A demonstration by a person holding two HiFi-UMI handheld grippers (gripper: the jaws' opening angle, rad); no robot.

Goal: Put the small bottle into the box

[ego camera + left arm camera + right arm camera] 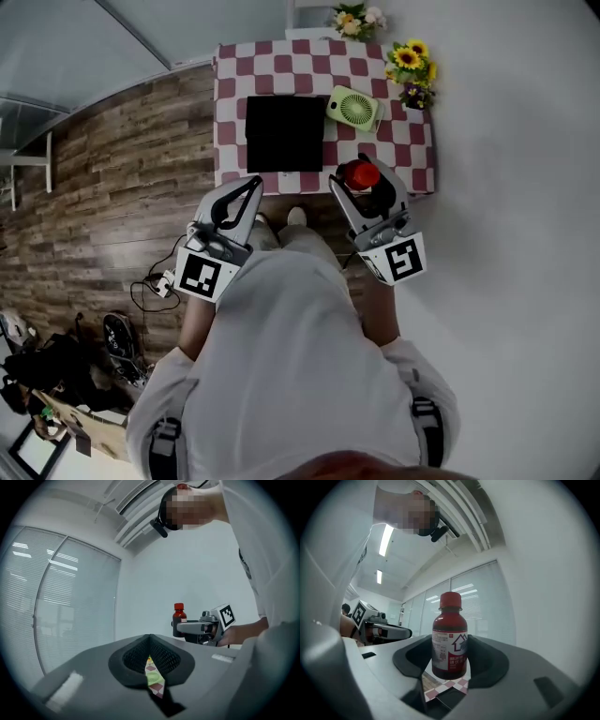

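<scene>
- Head view: at upper centre, a red-and-white checked table (414, 161) carries a black box (284, 133), a green fan (353, 106) and sunflowers (412, 61). Just right of the box, by the table's lower edge, the right gripper (361, 184) grasps the red-capped small bottle (362, 172). The left gripper (253, 184) sits below the box's lower left corner.
- Left gripper view: its jaws meet at the tips, clenched on nothing.
- Right gripper view: the bottle stands upright at centre, clamped between both jaws.
</scene>
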